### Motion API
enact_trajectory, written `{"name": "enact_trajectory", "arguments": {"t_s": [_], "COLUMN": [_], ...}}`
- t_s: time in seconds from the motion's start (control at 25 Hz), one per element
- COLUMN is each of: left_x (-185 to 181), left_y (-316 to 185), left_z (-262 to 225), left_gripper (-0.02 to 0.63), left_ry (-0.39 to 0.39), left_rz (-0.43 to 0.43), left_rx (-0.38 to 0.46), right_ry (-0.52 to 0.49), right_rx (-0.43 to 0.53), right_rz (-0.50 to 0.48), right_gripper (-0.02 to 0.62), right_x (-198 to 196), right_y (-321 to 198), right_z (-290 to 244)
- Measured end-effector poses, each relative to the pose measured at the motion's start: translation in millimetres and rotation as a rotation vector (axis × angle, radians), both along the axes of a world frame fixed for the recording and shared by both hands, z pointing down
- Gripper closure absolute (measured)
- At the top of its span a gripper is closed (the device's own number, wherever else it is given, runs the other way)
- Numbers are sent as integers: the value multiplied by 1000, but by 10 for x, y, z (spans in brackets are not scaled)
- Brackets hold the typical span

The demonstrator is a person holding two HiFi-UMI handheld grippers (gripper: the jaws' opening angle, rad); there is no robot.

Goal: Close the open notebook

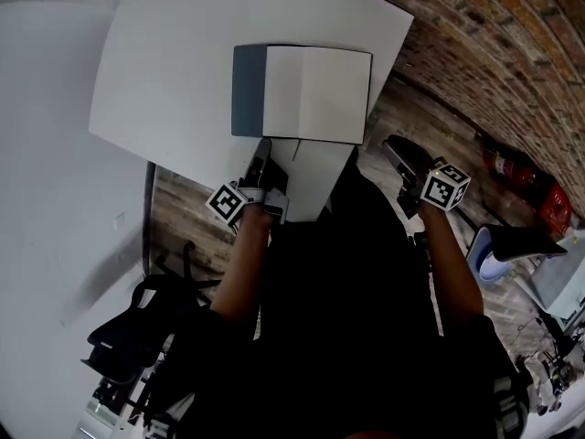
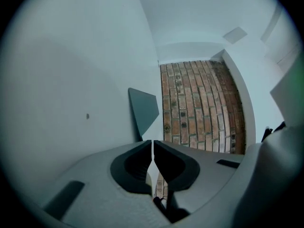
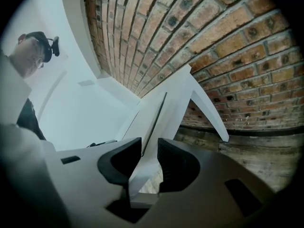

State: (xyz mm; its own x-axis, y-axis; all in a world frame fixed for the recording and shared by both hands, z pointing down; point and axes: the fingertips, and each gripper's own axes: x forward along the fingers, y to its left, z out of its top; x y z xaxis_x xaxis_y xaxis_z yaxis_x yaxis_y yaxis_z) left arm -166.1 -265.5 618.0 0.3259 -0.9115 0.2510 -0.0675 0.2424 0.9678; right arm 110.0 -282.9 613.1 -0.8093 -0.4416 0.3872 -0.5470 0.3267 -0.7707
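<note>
Just beside the notebook (image 1: 315, 94), left gripper (image 1: 263, 149) points toward it, jaws together.

- We see the notebook (image 1: 315, 92) with white pages and a slate-blue cover strip down its left side.
- The table (image 1: 174, 80) is plain white.
- The brick wall (image 1: 512, 35) is red-brown with pale mortar lines.
- The floor (image 1: 183, 218) shows grey-brown wood planks.
- The left gripper (image 1: 264, 144) and right gripper (image 1: 393, 143) are grey with black pads, and their cubes bear black-and-white squares.
</note>
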Motion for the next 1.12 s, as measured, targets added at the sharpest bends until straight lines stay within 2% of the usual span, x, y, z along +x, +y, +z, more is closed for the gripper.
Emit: {"name": "enact_trajectory", "arguments": {"t_s": [0.08, 0.24, 0.32, 0.36, 0.64, 0.84, 1.12], "left_x": [3, 22, 68, 86, 77, 59, 107], "left_y": [34, 37, 20, 12, -63, -83, -30], "left_z": [10, -11, -34, -31, 28, -3, 40], "left_gripper": [583, 575, 485, 465, 462, 457, 433], "left_ry": [-15, 18, -8, -23, -30, -3, -20], "left_rz": [13, -3, 8, 14, -15, -24, -29], "left_rx": [5, -4, 0, -2, -70, -48, -106], "right_ry": [-2, -2, -3, -3, -1, -1, -1], "right_rx": [-3, -4, -5, -6, -1, -4, -10], "right_rz": [-6, -20, -20, -20, -17, -13, -6], "right_gripper": [485, 485, 485, 485, 486, 488, 489], "right_x": [2, 1, 19, 29, 81, 73, 80], "right_y": [22, 42, 47, 51, 22, 42, 80], "right_z": [2, 6, 16, 23, 6, 20, 52]}}
